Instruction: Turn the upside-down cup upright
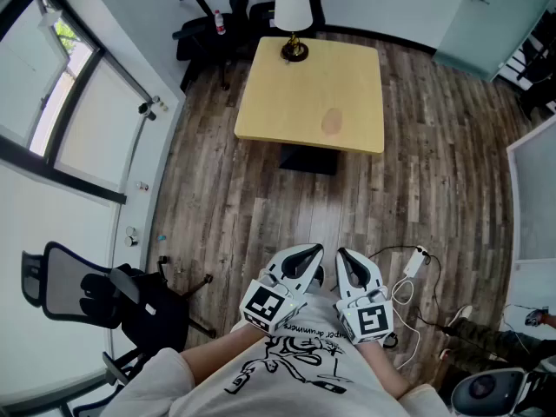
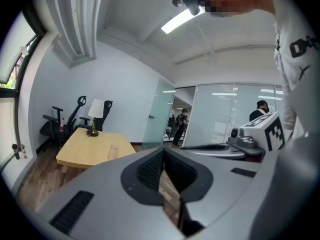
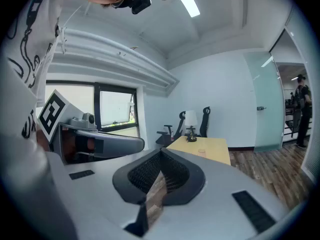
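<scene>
Both tools are held close to the body. The left gripper [image 1: 306,254] and right gripper [image 1: 344,257] each have their ribbed dark fingers [image 2: 147,170] clenched together on nothing. Well ahead of the fingers, across a grey-brown plank floor [image 1: 226,207], a pale wooden tabletop [image 1: 278,102] with rounded corners carries the cup [image 1: 331,122]. It is small, translucent and tapered, and stands mouth-down, alone near the middle. Beyond it stands a lamp [image 1: 294,16] with a white shade. The step in hand is probably the approach: close in, release one pair of fingers, grip the smooth wall squarely, then roll the wrist over.
</scene>
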Tool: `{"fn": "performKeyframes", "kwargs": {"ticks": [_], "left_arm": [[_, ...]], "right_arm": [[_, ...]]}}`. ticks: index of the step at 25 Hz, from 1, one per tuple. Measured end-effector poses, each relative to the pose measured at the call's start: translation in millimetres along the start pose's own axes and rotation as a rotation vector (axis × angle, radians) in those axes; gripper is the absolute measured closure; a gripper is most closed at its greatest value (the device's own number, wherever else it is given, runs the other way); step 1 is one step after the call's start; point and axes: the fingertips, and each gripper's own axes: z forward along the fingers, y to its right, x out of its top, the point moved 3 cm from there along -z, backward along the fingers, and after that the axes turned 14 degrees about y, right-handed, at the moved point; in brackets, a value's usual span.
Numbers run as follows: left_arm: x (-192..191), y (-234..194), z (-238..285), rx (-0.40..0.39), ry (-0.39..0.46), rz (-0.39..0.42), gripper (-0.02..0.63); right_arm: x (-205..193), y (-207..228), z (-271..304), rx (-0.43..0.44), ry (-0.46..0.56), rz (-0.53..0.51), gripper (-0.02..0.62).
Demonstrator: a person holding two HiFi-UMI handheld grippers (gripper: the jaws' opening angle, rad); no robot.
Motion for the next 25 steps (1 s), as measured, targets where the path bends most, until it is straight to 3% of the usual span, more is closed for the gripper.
{"fn": "performKeyframes", "kwargs": {"ticks": [17,25], "left_arm": [[-1,6,32,0.022,-0.020,-0.001,0.597],[1,-3,50,0.015,-0.017,0.022,0.597]], "right_arm": [[9,34,-4,0.033,0.026,0.023,0.572],[3,50,19,0.047,0.017,0.041,0.571]]}}
